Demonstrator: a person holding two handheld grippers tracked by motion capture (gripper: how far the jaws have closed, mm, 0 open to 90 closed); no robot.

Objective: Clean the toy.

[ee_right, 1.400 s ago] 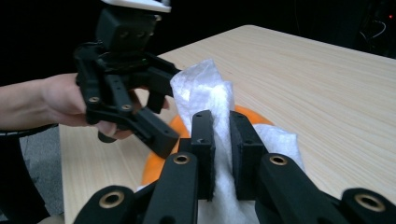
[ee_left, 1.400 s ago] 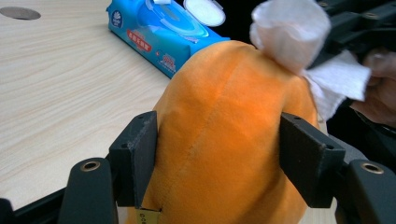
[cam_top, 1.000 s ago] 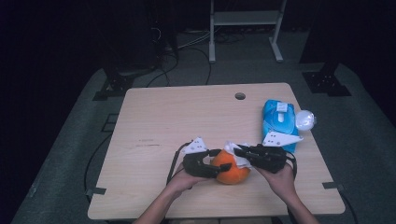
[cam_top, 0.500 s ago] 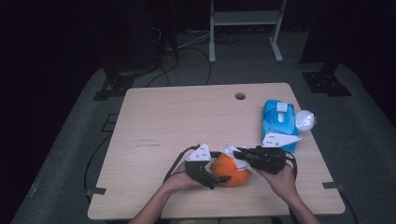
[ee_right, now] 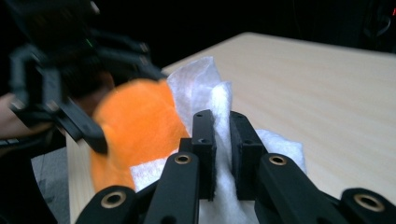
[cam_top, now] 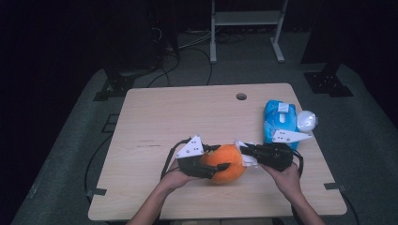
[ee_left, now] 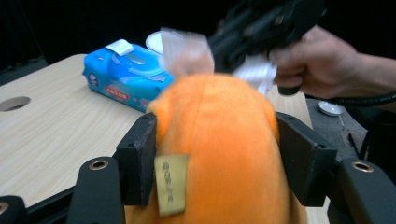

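An orange plush toy (cam_top: 225,161) sits near the table's front edge, between my two grippers. My left gripper (cam_top: 219,158) comes in from the left. Its jaws have just been closing, and in the left gripper view both pads (ee_left: 137,158) press into the plush toy (ee_left: 219,140) beside its yellow tag. From the right, my right gripper (cam_top: 244,151) is shut on a white wipe (ee_right: 201,79), which it holds against the right side of the toy (ee_right: 135,126). In the right gripper view its jaws (ee_right: 223,126) pinch the folded wipe between them.
A blue pack of wipes (cam_top: 280,119) lies at the right of the wooden table (cam_top: 164,117), with a white round object (cam_top: 307,121) beside it. A cable hole (cam_top: 241,96) is near the far edge. Cables trail from both grippers.
The left gripper dipped toward the front edge, then came back up with the plush toy, which now sits a little higher. The right gripper with the wipe has stayed put.
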